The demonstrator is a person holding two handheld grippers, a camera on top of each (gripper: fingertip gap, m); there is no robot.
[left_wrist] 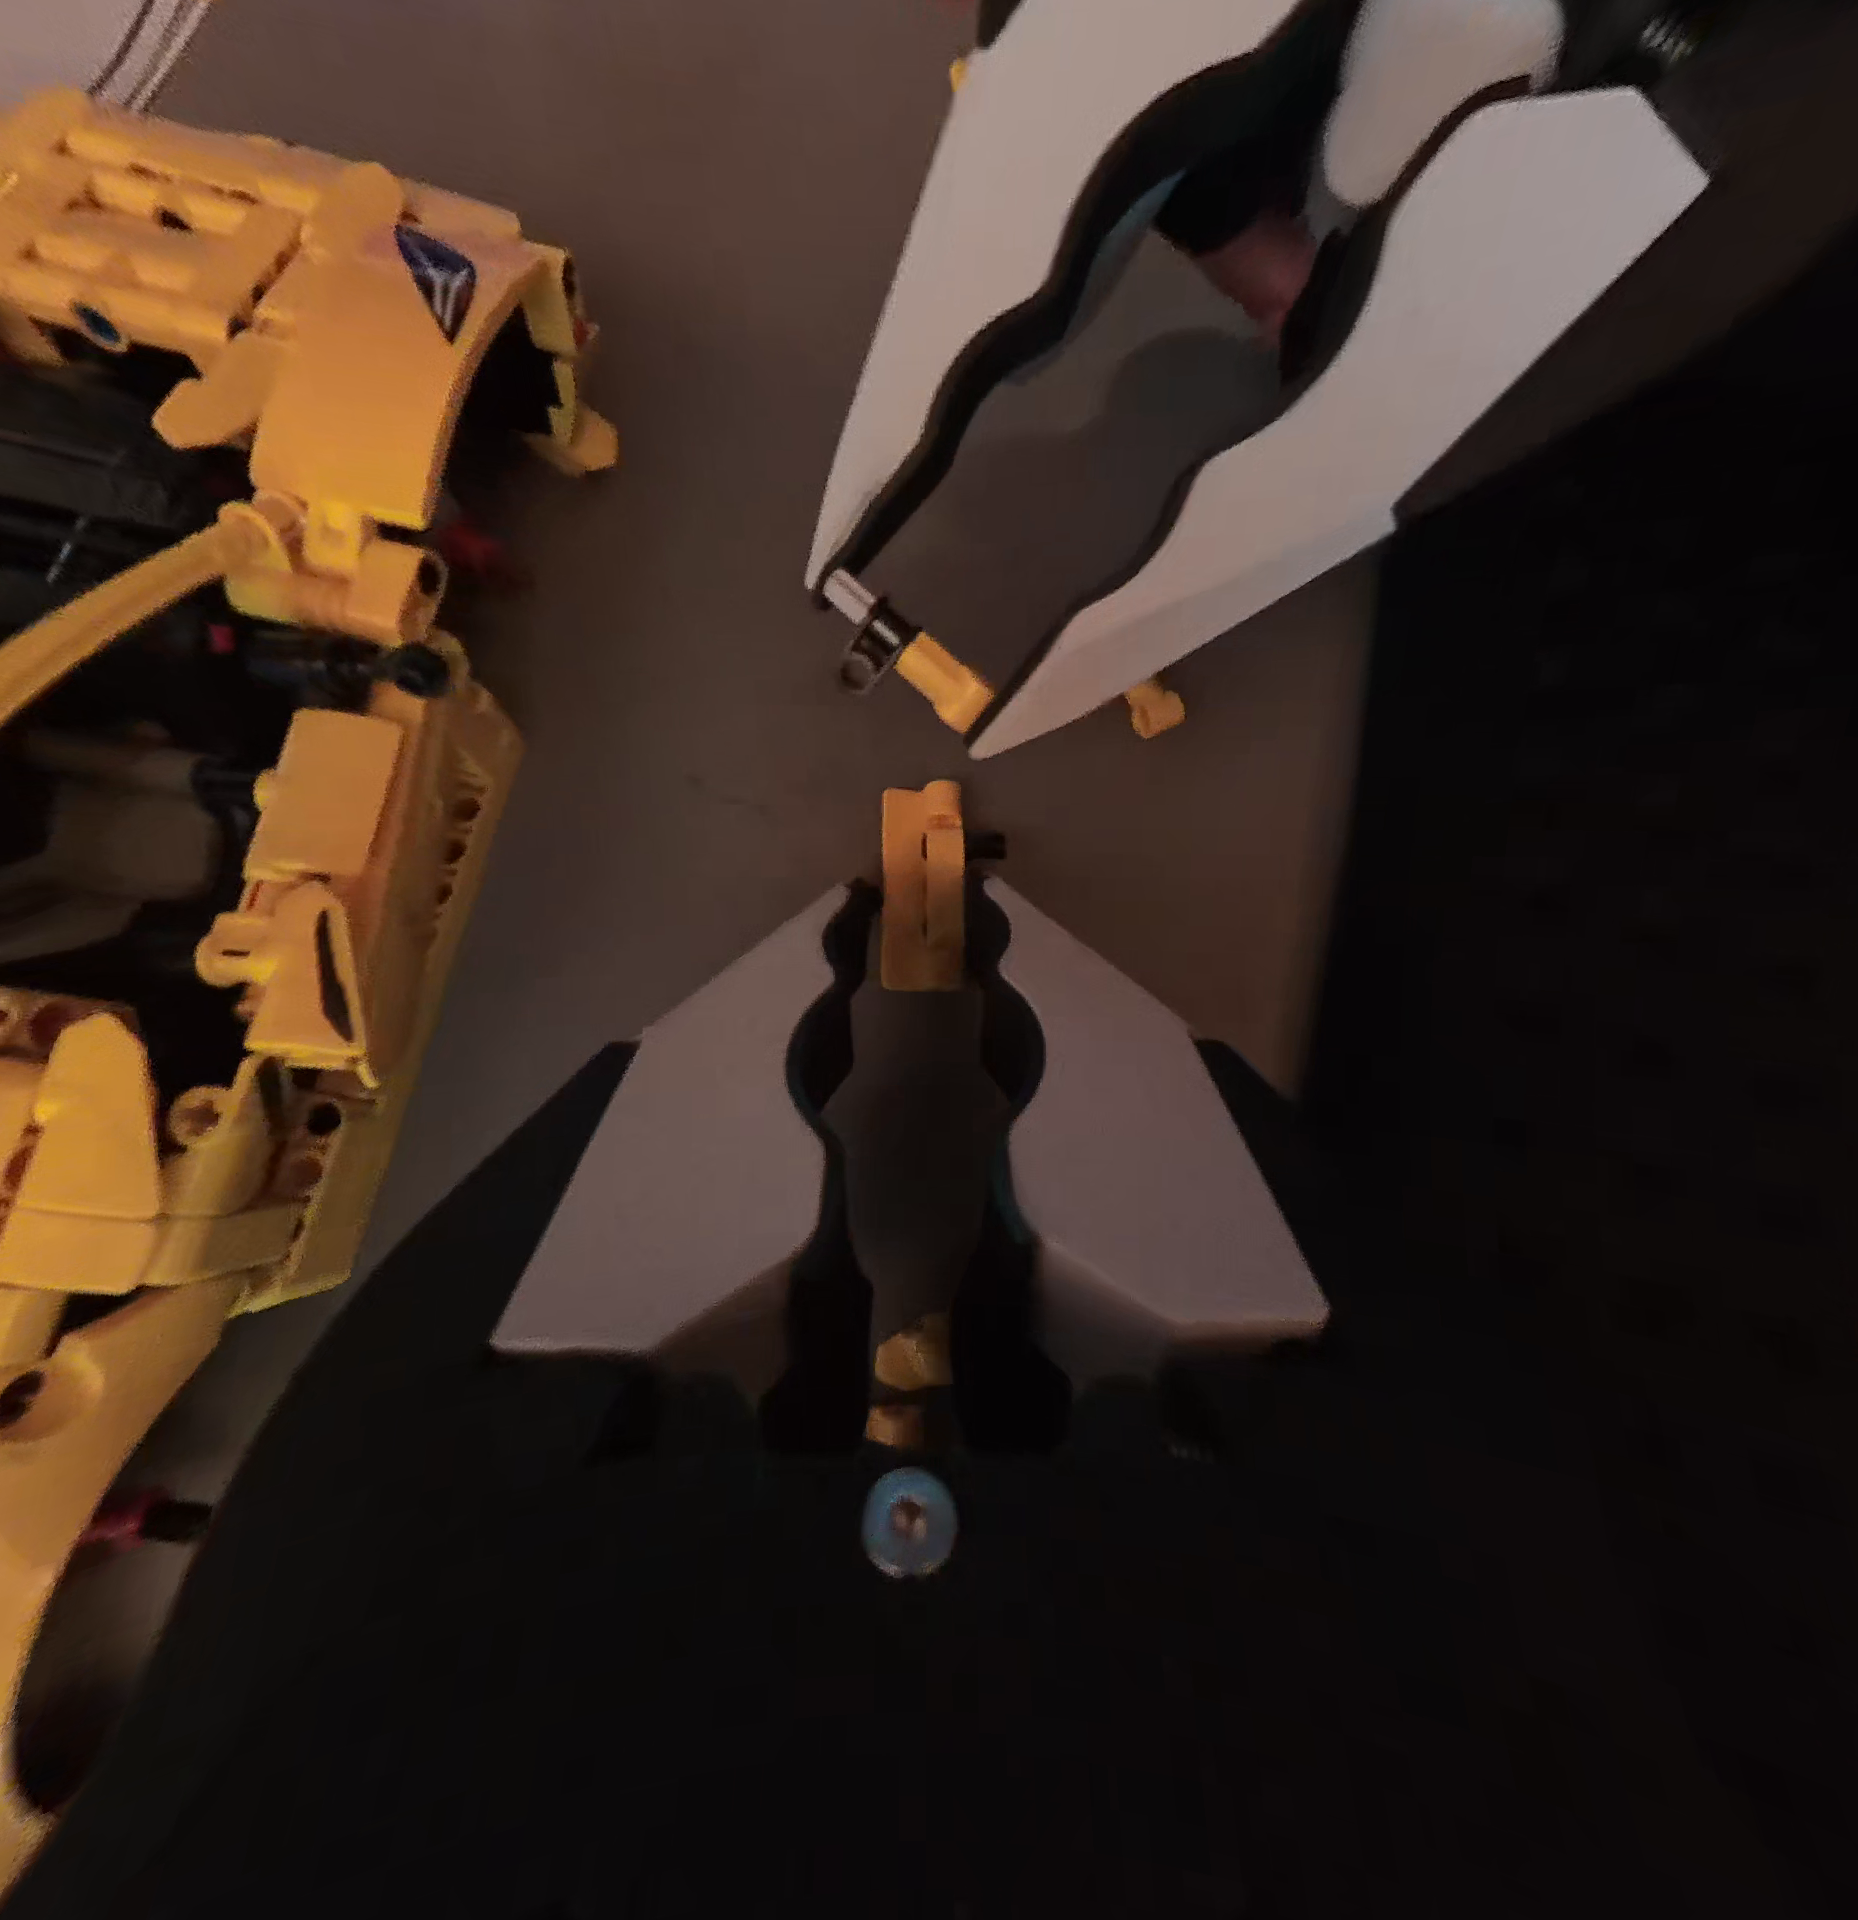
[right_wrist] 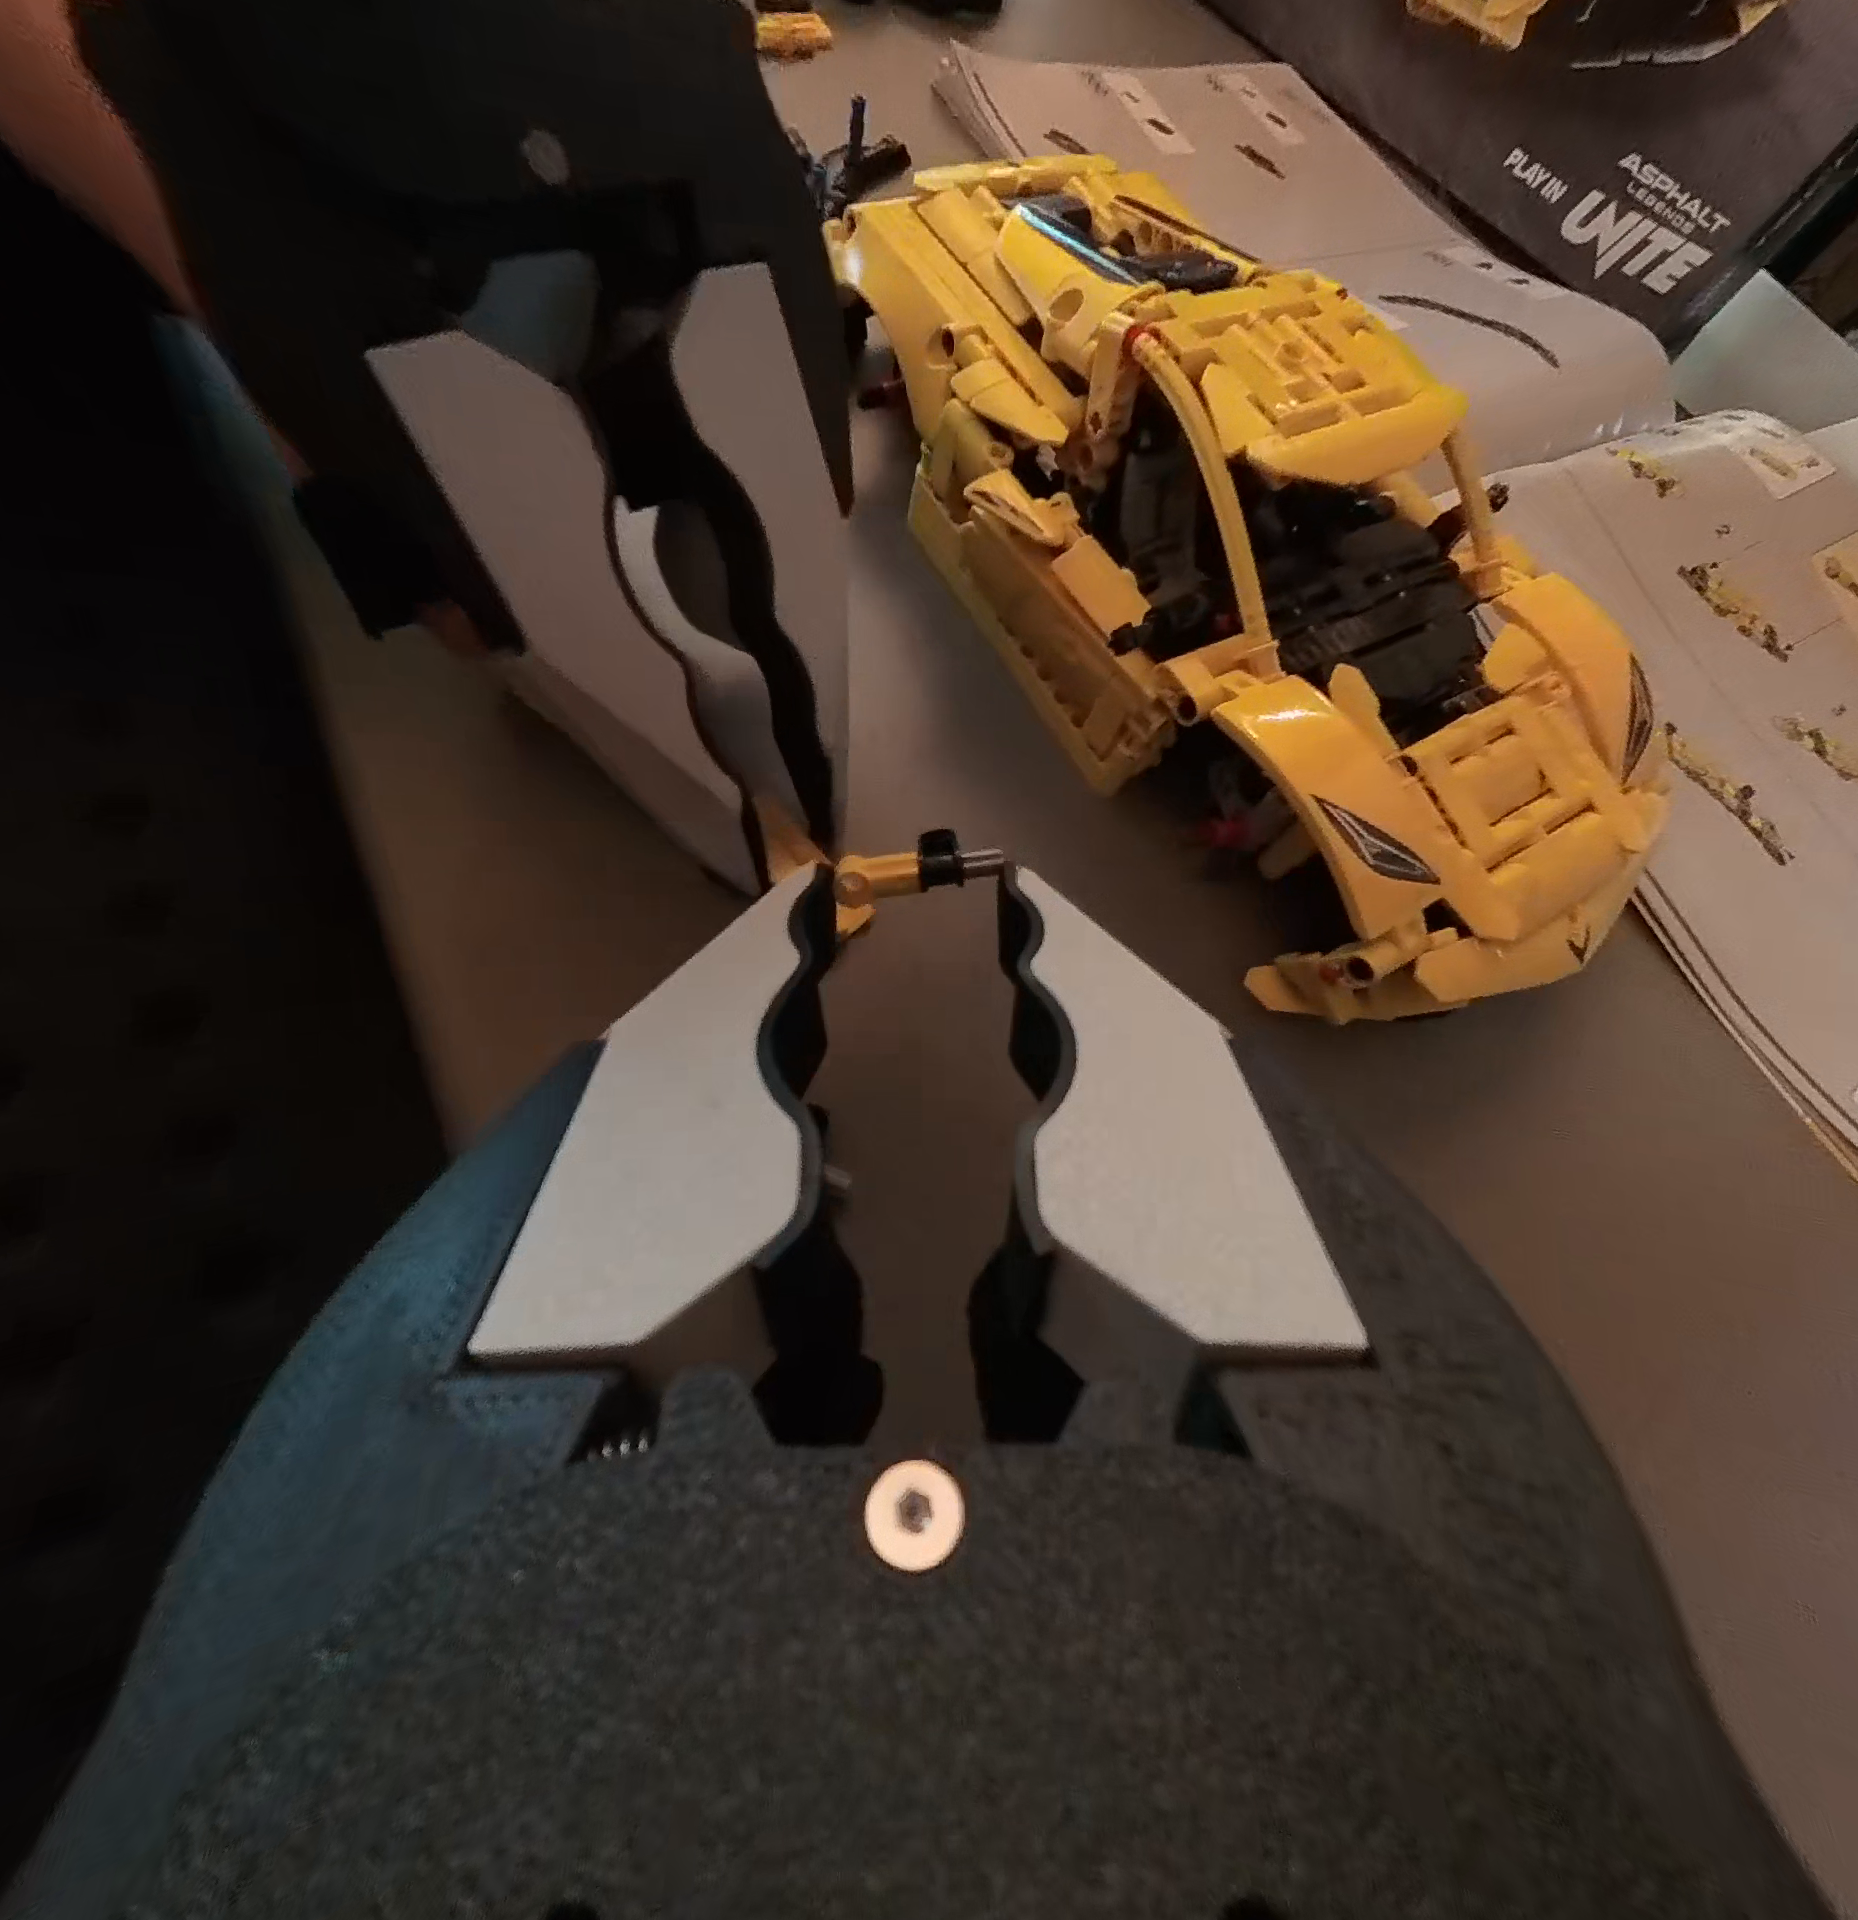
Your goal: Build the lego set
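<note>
Yellow car model (right_wrist: pixel 1268 582) and open booklets (right_wrist: pixel 1735 665) beside both tools.

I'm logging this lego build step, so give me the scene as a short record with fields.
left gripper: shut on a small yellow piece
right gripper: holds a yellow-and-black axle piece across its tips
gripper tips: nearly meeting, above the table
yellow car: part-built, on the table, untouched
instruction booklets: open, behind the car

Bare grey tabletop (right_wrist: pixel 1008 1039) open near both grippers; half-built yellow brick car (right_wrist: pixel 1268 582) blocks far side, open paper instruction booklets (right_wrist: pixel 1735 727) beyond it.
</note>
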